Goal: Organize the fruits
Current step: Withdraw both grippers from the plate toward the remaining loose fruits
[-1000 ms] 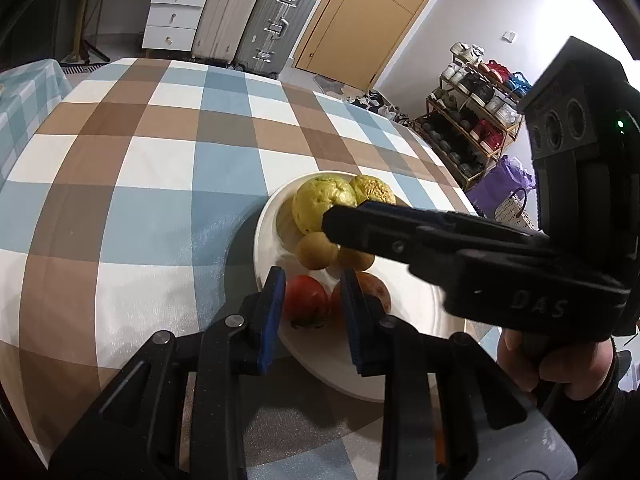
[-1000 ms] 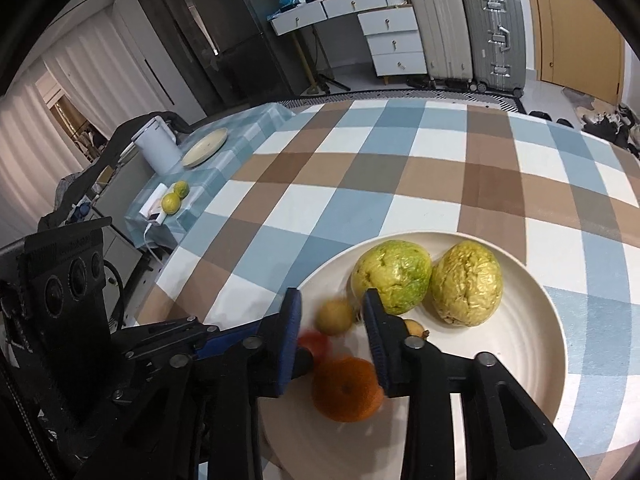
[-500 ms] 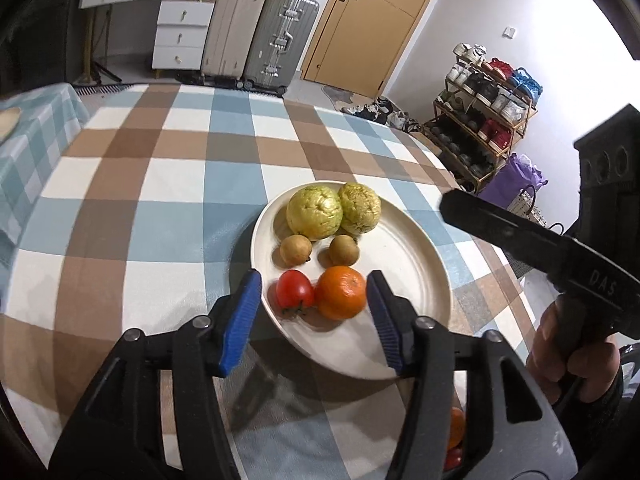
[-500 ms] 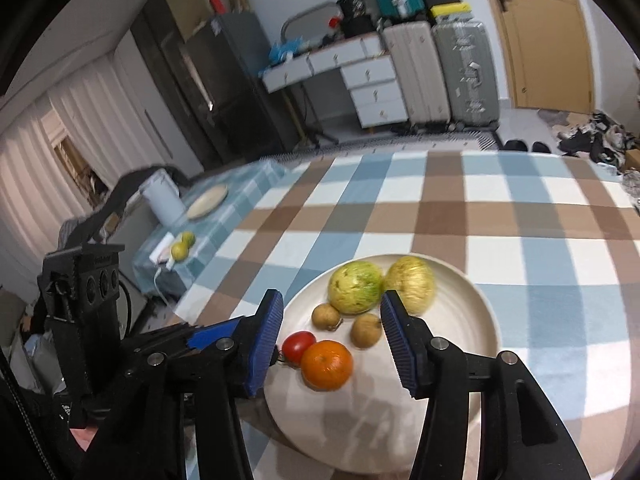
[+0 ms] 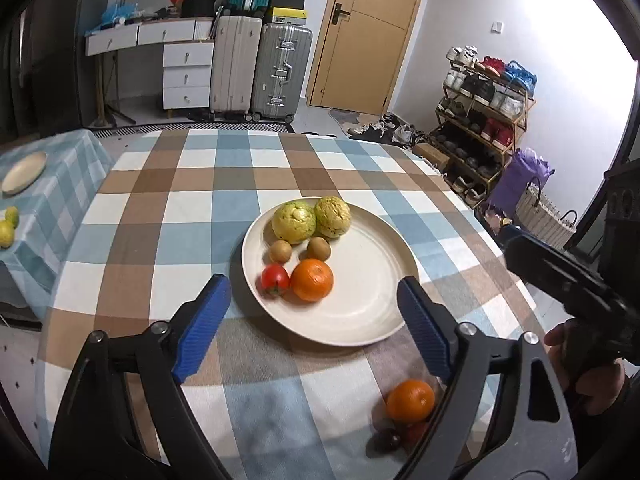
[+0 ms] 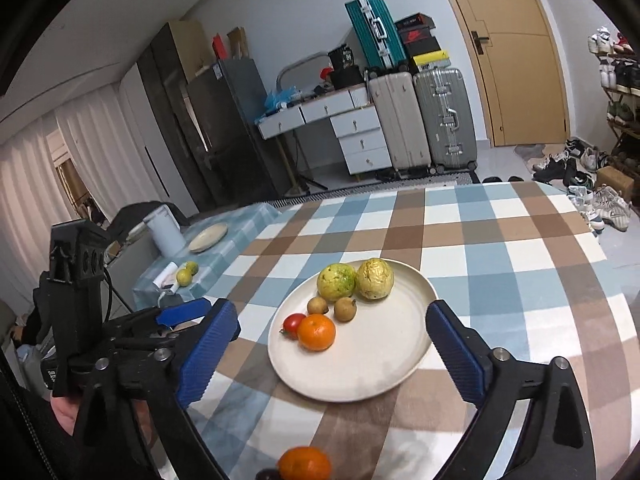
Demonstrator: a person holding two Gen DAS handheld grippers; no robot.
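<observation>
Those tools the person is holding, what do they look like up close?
Each tool, left and right, has two black angular arms with silver bolts, ending in ribbed blue pads. Seen from the other camera, the left tool is a black pistol-like body with a boxy top bearing three round openings and a thin black cable. A bare hand grips the right one.

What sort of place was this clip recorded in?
Most likely a lived-in home, a dining area by the entrance: a round table in a checked blue-brown cloth, two upright hard-shell suitcases by a wooden door, and an open shoe rack.
</observation>
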